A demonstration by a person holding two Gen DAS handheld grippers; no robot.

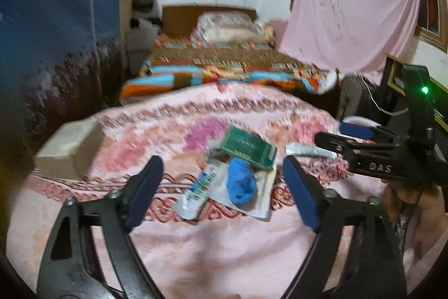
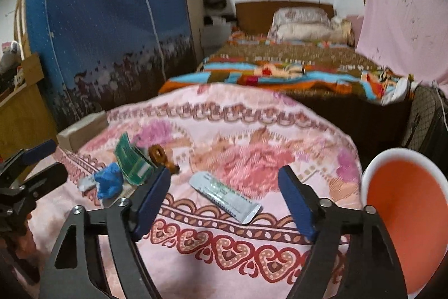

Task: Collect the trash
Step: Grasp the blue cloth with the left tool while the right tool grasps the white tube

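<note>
The pink patterned blanket (image 2: pixel 224 237) bears a green box (image 1: pixel 247 147), blue wad (image 1: pixel 241 181), and tubes (image 2: pixel 225 196).

The left black two-finger gripper with blue pads (image 1: pixel 222 188) hangs low, jaws spread wide — nothing between them. The right black blue-padded gripper (image 2: pixel 224 199) hovers alongside, equally agape.

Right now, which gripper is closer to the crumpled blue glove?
Left. The left gripper is open right around the blue glove; the right gripper sits off to its right, over the grey tube.
</note>
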